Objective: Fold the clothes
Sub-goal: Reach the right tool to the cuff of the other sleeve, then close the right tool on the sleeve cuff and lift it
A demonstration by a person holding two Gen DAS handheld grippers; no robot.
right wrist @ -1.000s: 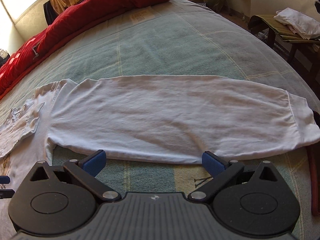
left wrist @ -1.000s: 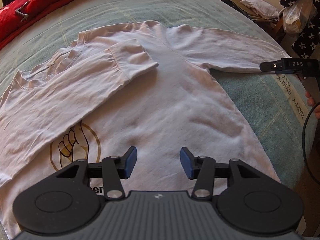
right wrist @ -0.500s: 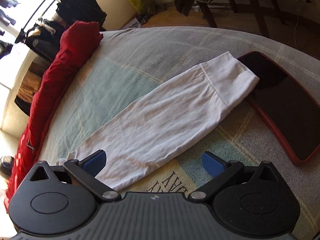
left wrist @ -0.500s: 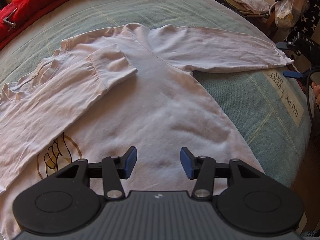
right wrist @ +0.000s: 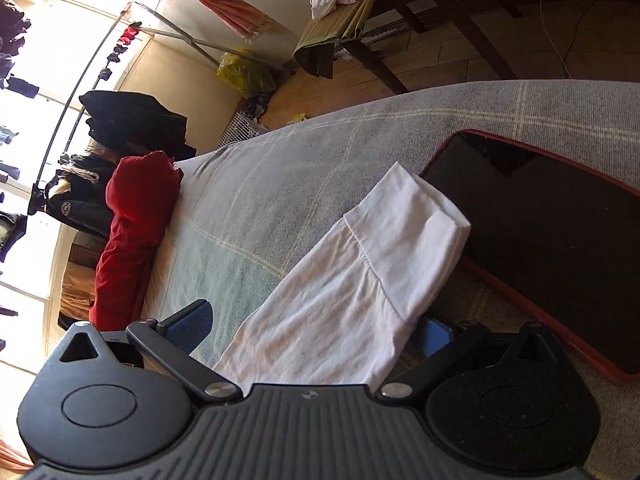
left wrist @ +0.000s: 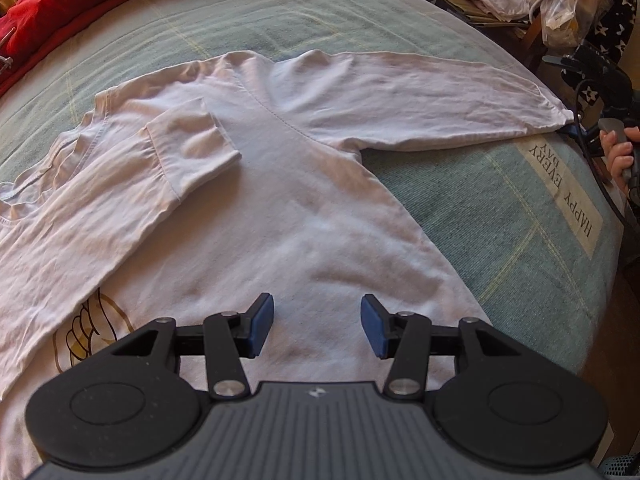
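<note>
My right gripper (right wrist: 316, 332) straddles the outstretched sleeve (right wrist: 360, 280) of the white long-sleeve shirt (left wrist: 280, 208); jaws apart, not pinching. The sleeve's long axis runs straight ahead, cuff (right wrist: 412, 216) at the far end beside a red-edged tablet (right wrist: 540, 248). My left gripper (left wrist: 317, 326) hovers open over the shirt body, farther away.

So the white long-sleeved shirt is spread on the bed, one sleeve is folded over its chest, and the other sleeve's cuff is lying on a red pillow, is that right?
Not quite. The white long-sleeved shirt is spread on the bed with one sleeve folded over its chest, but the other sleeve's cuff lies on a dark, red-edged phone-like slab, not a red pillow. The right wrist view shows it.
</note>
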